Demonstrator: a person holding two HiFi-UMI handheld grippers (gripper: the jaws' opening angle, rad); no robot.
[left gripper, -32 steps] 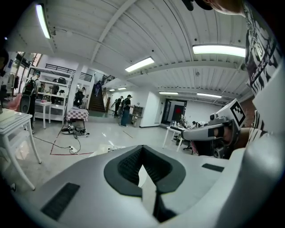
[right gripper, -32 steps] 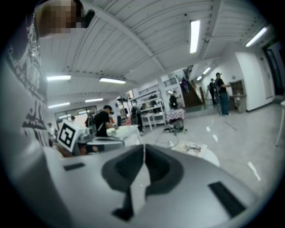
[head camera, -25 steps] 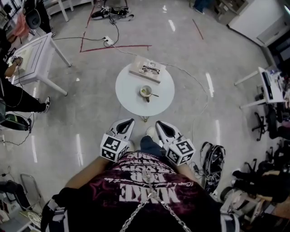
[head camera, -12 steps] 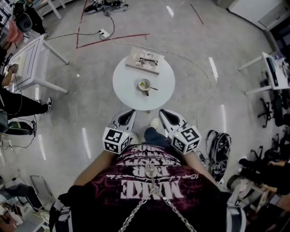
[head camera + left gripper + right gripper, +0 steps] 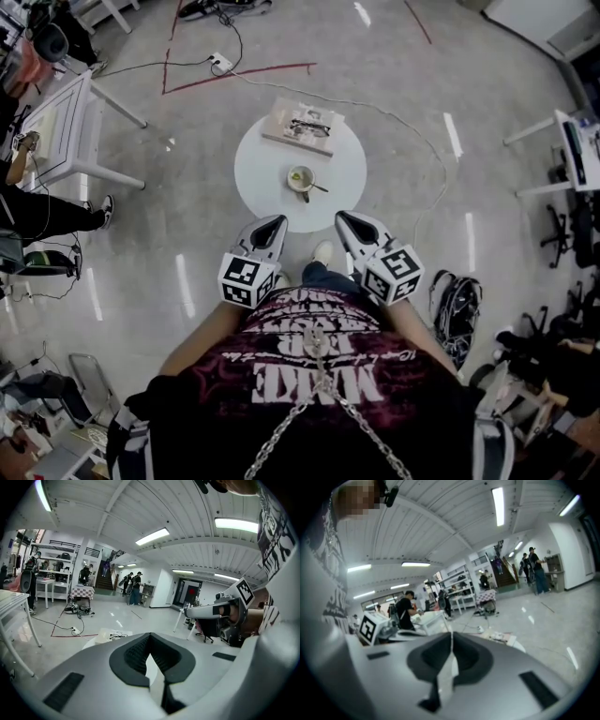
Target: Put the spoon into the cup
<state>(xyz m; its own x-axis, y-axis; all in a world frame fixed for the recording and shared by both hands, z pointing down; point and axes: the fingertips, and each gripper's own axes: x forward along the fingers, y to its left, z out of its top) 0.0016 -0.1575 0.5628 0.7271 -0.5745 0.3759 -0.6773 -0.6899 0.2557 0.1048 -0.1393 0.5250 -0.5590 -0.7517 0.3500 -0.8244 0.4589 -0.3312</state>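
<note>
A small cup (image 5: 300,177) stands near the middle of a round white table (image 5: 267,164). The spoon (image 5: 320,187) shows as a thin dark handle at the cup's right side; too small to tell whether its bowl is inside the cup. My left gripper (image 5: 275,221) and right gripper (image 5: 343,217) are held side by side at the table's near edge, both short of the cup. Both are shut and hold nothing. In the left gripper view its jaws (image 5: 150,635) meet at the tip, and the right gripper view shows the same (image 5: 451,633).
A book with glasses on it (image 5: 302,125) lies at the table's far side. A white desk (image 5: 66,117) with a seated person stands left, a power strip (image 5: 222,64) and cables lie on the floor beyond, and a backpack (image 5: 457,314) lies right.
The person has stepped toward the round table, so both grippers have moved forward to its near edge. Both stay shut and empty.
</note>
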